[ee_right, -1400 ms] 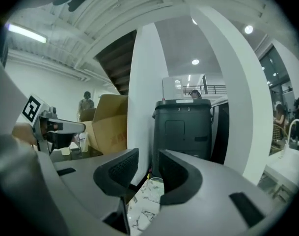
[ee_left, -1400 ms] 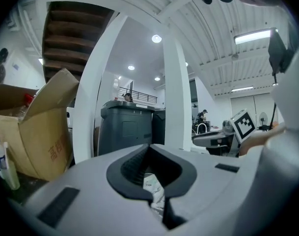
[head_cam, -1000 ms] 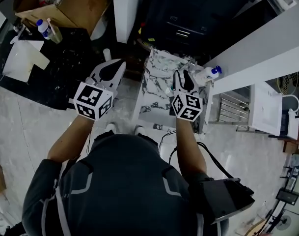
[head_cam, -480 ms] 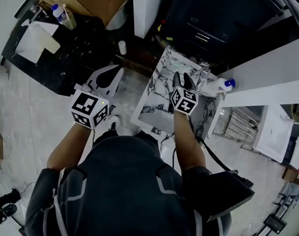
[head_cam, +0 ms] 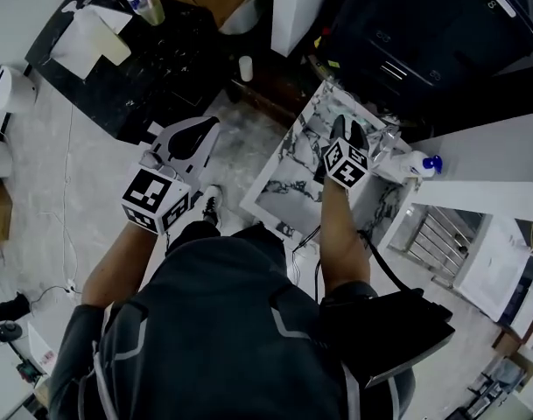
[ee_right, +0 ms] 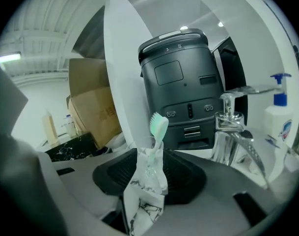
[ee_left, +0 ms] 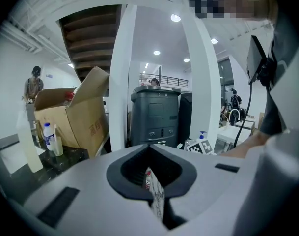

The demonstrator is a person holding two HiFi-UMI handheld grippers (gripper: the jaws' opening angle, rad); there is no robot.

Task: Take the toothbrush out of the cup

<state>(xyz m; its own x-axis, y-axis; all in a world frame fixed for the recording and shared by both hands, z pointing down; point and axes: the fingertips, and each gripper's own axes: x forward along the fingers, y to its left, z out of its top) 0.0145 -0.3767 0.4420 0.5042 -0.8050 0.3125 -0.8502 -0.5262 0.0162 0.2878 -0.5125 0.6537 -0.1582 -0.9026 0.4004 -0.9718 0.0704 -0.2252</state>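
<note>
A clear cup (ee_right: 149, 173) stands on the marble counter (head_cam: 288, 178), with a mint-green toothbrush (ee_right: 158, 126) upright in it, bristles on top. In the right gripper view the cup sits in the gap of my right gripper (ee_right: 150, 154). Its jaws are open wide and stand apart from the cup's sides. From the head view that gripper (head_cam: 343, 128) is low over the counter's far end, and the cup cannot be made out there. My left gripper (head_cam: 212, 128) hangs over the floor left of the counter. Its tips (ee_left: 149, 145) meet and hold nothing.
A chrome faucet (ee_right: 230, 127) and a blue-capped pump bottle (head_cam: 421, 163) stand just right of the cup. Behind them are a dark grey machine (ee_right: 181, 92) and a white column. To the far left are a cardboard box (ee_left: 70, 119) and a black table (head_cam: 165, 46).
My right gripper has come down and forward over the marble counter toward the faucet end. The left gripper has sunk a little beside the counter.
</note>
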